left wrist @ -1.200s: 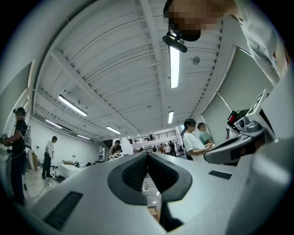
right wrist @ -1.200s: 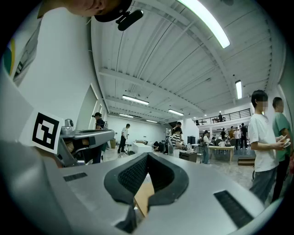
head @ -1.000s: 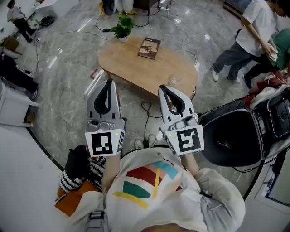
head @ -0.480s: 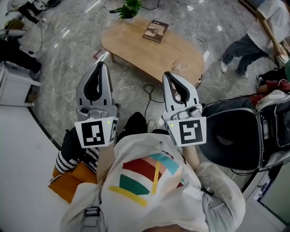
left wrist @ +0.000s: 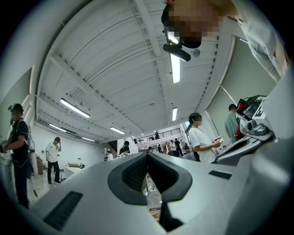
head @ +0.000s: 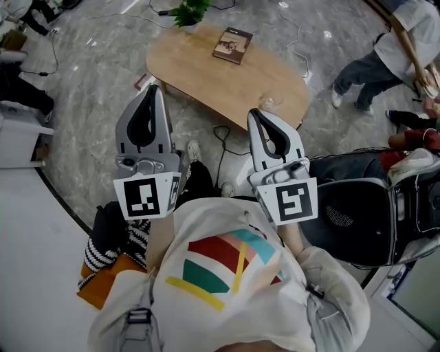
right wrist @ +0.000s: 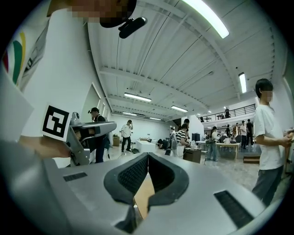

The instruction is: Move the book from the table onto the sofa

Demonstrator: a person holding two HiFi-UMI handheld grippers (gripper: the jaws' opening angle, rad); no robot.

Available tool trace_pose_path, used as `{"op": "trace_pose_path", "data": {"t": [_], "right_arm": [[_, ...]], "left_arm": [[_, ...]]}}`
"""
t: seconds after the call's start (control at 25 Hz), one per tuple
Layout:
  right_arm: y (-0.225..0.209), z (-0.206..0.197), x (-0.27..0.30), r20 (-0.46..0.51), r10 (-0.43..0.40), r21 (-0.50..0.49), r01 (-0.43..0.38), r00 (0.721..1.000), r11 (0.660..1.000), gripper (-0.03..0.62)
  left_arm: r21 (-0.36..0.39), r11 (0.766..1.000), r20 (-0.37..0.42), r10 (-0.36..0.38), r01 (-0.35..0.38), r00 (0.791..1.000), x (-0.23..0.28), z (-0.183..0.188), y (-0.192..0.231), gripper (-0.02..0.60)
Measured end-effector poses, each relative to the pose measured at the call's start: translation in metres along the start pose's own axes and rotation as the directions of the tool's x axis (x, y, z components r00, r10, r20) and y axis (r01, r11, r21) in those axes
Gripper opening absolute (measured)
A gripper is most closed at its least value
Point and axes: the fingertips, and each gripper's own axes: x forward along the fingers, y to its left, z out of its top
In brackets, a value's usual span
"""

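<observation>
Ahead, book (head: 232, 45) lies near far edge of table (head: 206, 86); left claw (head: 152, 90) and right claw (head: 256, 113) closed, empty.

Grey marble floor (head: 89, 137), white ribbed ceiling (left wrist: 115, 69), strip lights (left wrist: 174, 69).

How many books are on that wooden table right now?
1. The book lies flat on the far part of the table, just right of the potted plant. Nearly the whole top shows; only a sliver behind the right hand-held gripper is hidden.
</observation>
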Motion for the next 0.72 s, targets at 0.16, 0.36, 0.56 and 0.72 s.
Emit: {"op": "trace_pose_path", "data": {"t": [0.16,0.36,0.56,0.72], "right_arm": [[-0.007,-0.004,0.046,-0.013,-0.026,-0.029,0.025,1.0,0.999,0.014],[-0.016,0.006,0.133,-0.035,-0.053,-0.023,0.053,0.998,0.998,0.014],[-0.015,0.012,0.218,-0.049,-0.06,0.013,0.061,0.997,0.998,0.014],[-0.013,0.011,0.262,-0.077,-0.097,0.034,0.099,0.992,0.994,0.014]], "left_arm": [[-0.026,0.999,0.018,-0.02,0.021,1.0,0.035,-0.025,0.029,0.008],[-0.086,0.996,0.025,-0.014,0.016,1.0,0.087,-0.052,0.092,0.008],[-0.126,0.992,0.001,-0.02,0.02,1.0,0.134,-0.079,0.159,0.008],[-0.131,0.99,-0.009,-0.052,0.05,0.999,0.169,-0.093,0.201,0.008]]}}
